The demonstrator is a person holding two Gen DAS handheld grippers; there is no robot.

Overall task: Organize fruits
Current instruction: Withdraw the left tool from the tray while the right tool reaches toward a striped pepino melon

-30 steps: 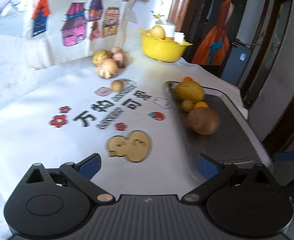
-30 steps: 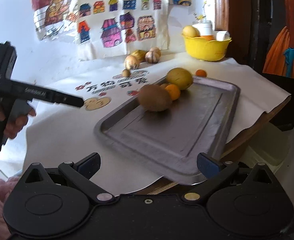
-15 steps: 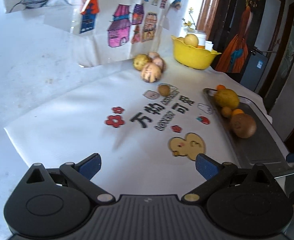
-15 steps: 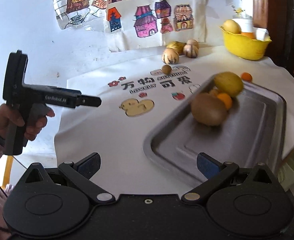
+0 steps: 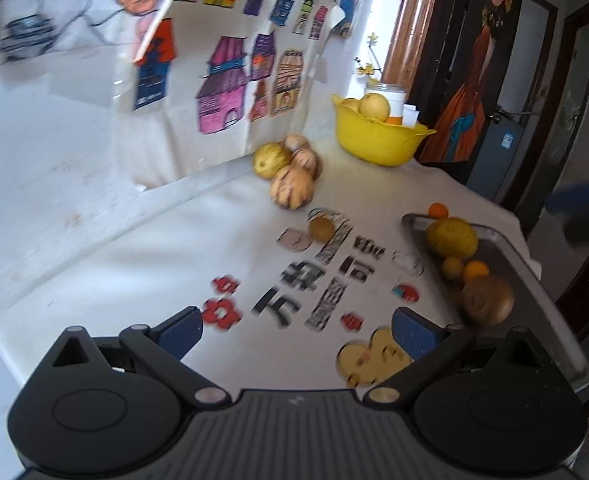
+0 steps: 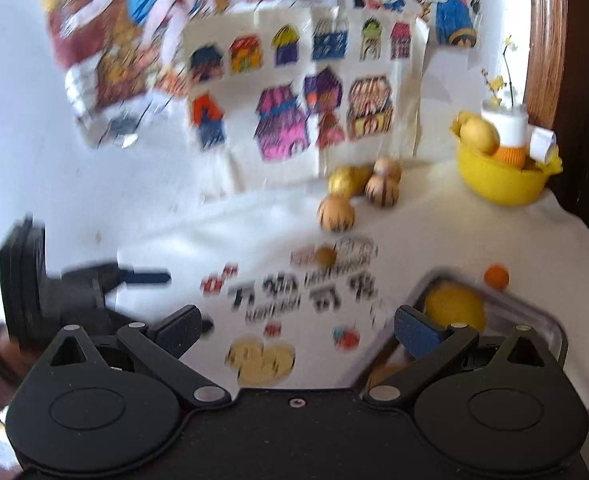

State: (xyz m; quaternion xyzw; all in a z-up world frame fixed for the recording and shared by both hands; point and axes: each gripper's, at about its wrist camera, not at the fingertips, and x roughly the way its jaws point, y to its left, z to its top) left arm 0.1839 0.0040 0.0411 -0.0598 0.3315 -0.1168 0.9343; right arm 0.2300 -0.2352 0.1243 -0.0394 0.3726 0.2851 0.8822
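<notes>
Currently both grippers, left gripper [image 5: 296, 326] and right gripper [image 6: 296, 326], gape wide, holding nothing. Metal tray [image 5: 534, 280] collects sorted fruit; striped melons [image 5: 292, 186] and small brown fruit [image 5: 321, 229] wait on the cloth, likely next.

My right wrist view is smeared with motion blur: the wall drawings [image 6: 294, 92] and the printed characters [image 6: 294, 296] on the table are unreadable. The right tongs' body hides most of the tray [image 6: 550, 328] and all but a sliver of the brown fruit [image 6: 382, 374]. In my left view, the tray's [image 5: 550, 320] near corner is cut off behind the left tongs' body.
</notes>
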